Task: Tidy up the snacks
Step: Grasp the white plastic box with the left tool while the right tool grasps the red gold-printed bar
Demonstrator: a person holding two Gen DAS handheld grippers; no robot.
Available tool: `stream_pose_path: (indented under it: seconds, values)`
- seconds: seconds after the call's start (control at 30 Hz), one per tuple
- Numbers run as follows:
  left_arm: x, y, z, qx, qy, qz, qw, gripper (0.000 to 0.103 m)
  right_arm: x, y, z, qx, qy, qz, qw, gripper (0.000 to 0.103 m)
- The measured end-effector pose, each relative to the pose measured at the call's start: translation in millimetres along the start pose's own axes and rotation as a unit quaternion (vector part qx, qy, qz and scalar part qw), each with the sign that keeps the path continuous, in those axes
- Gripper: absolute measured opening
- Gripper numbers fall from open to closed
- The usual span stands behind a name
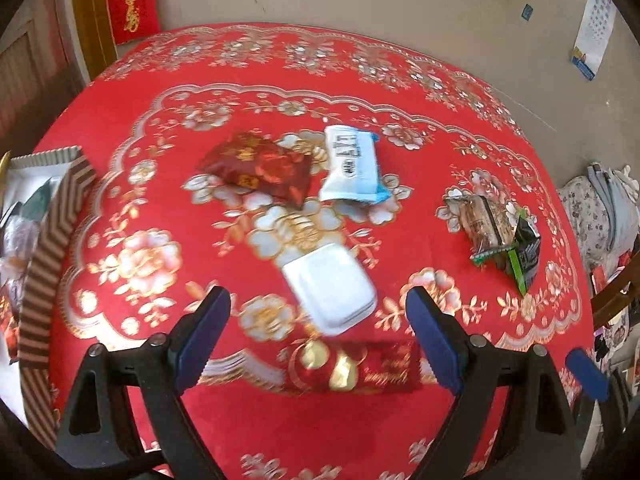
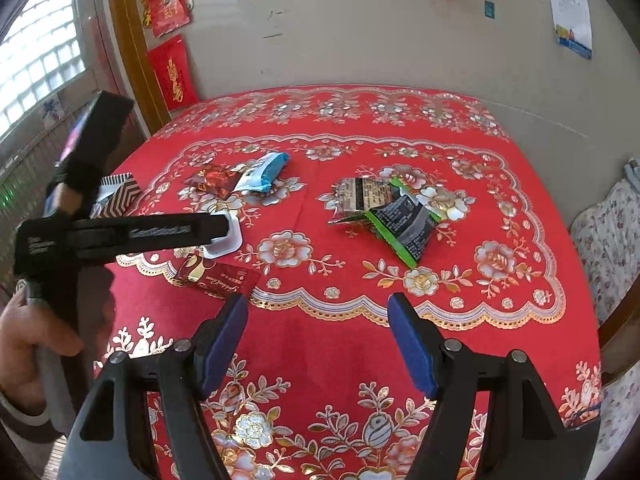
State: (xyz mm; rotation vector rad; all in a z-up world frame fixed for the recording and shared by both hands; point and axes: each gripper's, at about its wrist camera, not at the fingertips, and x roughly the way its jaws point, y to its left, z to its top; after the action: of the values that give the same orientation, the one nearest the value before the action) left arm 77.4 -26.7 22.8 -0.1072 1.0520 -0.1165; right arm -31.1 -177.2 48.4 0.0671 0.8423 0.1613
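Note:
My left gripper (image 1: 318, 340) is open, hovering over a white plastic tub (image 1: 332, 288) and a flat red-and-gold packet (image 1: 352, 368) that lie between its blue pads. Further back on the table lie a dark red packet (image 1: 260, 168) and a white-and-blue packet (image 1: 352, 164). A pile of black-and-green packets (image 1: 500, 236) sits to the right. In the right wrist view my right gripper (image 2: 318, 344) is open and empty above the near cloth. The black-and-green packets (image 2: 384, 216) lie ahead of it. The left gripper (image 2: 222, 227) shows side-on, its tip at the white tub (image 2: 224, 242).
A brown-striped box (image 1: 48, 264) holding several items stands at the table's left edge. The red flowered tablecloth (image 2: 360, 320) covers the round table, which stands against a beige wall. A chair with a flowered cushion (image 2: 612, 248) is at the right. A person's hand (image 2: 24, 340) holds the left gripper.

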Motion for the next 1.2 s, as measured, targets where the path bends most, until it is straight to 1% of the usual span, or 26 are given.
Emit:
stream_pose_path:
  seconds: [0.1,0.2,0.23,0.3,0.4,0.5,0.57,0.7,0.87,0.9,0.93,0.97,1.0,1.03,1.1,1.2]
  values:
    - [13,-9,4,0.011,0.012,0.007,0.9998,0.089,4,-3,-2,0.008,0.007,0.011,1.000,0.072]
    - [23,-8,3,0.028,0.023,0.030,0.9989,0.089,3,-3,-3,0.007,0.009,0.011,1.000,0.072]
    - [23,-3,3,0.028,0.023,0.038,0.9986,0.089,3,-4,-3,0.008,0.008,0.011,1.000,0.072]
    - [21,10,2,0.020,0.023,0.037,0.9989,0.090,2,-4,-3,0.010,0.006,0.012,1.000,0.072]
    - [14,34,3,0.001,0.016,0.048,0.9987,0.089,1,-3,-4,0.012,0.007,0.018,1.000,0.072]
    - [7,53,6,-0.027,0.011,0.039,0.9988,0.089,4,1,-5,0.010,0.011,0.020,1.000,0.072]
    - [4,57,8,-0.032,0.007,0.031,0.9990,0.089,5,3,-5,0.008,0.012,0.020,1.000,0.072]
    - [8,49,10,-0.032,0.013,0.014,0.9993,0.089,8,6,-6,0.006,0.016,0.019,1.000,0.072]
    - [18,34,11,-0.016,0.019,0.008,0.9997,0.089,9,5,-7,0.004,0.019,0.018,1.000,0.072]
    - [18,33,12,-0.015,0.015,0.008,0.9998,0.080,9,5,-6,0.001,0.018,0.017,1.000,0.072]
    - [17,32,12,-0.010,0.007,0.014,0.9998,0.060,10,6,-6,-0.002,0.018,0.015,1.000,0.072]
    - [18,30,13,-0.004,0.005,0.019,0.9998,0.046,10,8,-6,-0.007,0.018,0.014,1.000,0.072]
    - [17,29,13,0.002,0.005,0.016,0.9999,0.039,10,10,-6,-0.011,0.016,0.015,1.000,0.072]
    - [18,28,15,0.008,0.010,0.007,0.9999,0.039,10,12,-5,-0.014,0.016,0.015,1.000,0.072]
    - [18,28,16,0.018,0.013,0.001,0.9997,0.039,10,15,-4,-0.019,0.016,0.015,1.000,0.072]
    - [15,32,13,0.026,0.007,0.006,0.9996,0.039,12,16,-2,-0.021,0.017,0.017,0.999,0.072]
